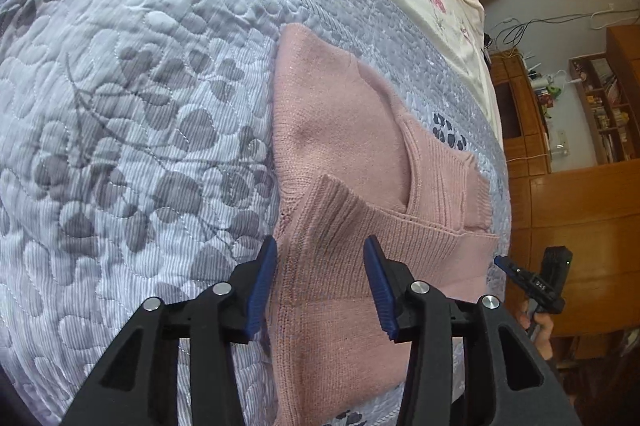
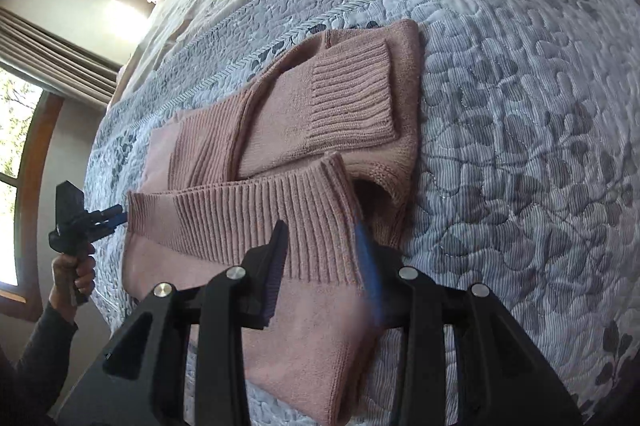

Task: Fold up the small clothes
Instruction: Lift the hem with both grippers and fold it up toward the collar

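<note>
The left claw [image 1: 320, 286] stands wide, its blue pads [image 1: 262, 290] apart and holding nothing, poised just above the near part of the pink knitted sweater [image 1: 340, 145]. In its own view the garment runs straight ahead, from under the pads toward the far side of the bed, so its long axis lies roughly in line with this claw's reach. A ribbed sleeve cuff [image 1: 332, 214] lies across the body directly beyond the pads, with the second sleeve folded over farther off.

The right claw [image 2: 320, 258] is also spread, with the nearer ribbed sleeve [image 2: 256, 226] lying between its pads and partly over them; whether the cloth is only draped there or lightly caught I cannot tell, but the jaws are plainly not closed on it. In the left wrist view this claw sits at the sweater's right edge, near the bed's side.

The sweater rests flat on the grey leaf-patterned quilt [image 1: 120, 145], both sleeves already brought in over the chest, well apart from the dark clothes heaped at the far end of the bed. Both claws are at the near hem end, one on each side. Judging by that, the next fold would likely carry the near end away along the long axis toward the far end, each claw pinching its own corner.
</note>
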`<move>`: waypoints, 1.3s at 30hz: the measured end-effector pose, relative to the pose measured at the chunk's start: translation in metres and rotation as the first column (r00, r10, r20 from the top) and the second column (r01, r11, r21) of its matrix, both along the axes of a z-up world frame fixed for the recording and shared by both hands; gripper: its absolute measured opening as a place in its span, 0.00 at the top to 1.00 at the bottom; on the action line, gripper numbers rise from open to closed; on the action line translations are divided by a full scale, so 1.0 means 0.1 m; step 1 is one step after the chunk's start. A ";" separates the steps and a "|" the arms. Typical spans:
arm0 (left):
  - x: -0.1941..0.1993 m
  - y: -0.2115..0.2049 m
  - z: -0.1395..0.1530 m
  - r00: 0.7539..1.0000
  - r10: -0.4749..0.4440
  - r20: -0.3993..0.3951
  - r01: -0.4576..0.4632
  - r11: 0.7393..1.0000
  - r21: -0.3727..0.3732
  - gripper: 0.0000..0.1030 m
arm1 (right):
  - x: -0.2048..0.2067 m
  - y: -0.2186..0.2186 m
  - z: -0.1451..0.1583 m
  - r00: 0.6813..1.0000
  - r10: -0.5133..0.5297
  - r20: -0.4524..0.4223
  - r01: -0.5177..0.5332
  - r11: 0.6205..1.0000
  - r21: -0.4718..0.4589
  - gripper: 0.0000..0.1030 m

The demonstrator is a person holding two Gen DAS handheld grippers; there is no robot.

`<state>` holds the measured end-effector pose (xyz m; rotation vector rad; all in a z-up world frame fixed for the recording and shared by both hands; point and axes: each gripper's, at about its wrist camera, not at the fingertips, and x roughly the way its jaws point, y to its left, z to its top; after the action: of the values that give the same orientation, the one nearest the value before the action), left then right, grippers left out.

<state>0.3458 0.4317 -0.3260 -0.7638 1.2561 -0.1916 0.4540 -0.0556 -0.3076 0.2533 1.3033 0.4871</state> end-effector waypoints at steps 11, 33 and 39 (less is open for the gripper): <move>-0.06 -0.18 0.17 0.994 -0.052 0.091 0.044 0.995 0.088 0.91 | -0.05 0.08 -0.07 0.998 0.019 0.062 -0.016 0.999 -0.050 0.92; -0.22 -0.15 0.34 0.985 -0.014 0.174 0.004 0.998 0.057 0.93 | -0.10 0.05 0.01 0.992 -0.001 0.128 0.008 0.998 -0.056 0.92; -0.41 -0.09 1.02 0.931 -0.005 0.364 -0.005 1.000 0.026 0.94 | -0.35 -0.02 0.74 0.955 -0.015 0.295 0.017 1.000 -0.003 0.93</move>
<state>0.3047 0.4229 -0.2239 -0.6690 0.9034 -0.3017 0.4195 -0.0571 -0.2340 0.1780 1.0098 0.4875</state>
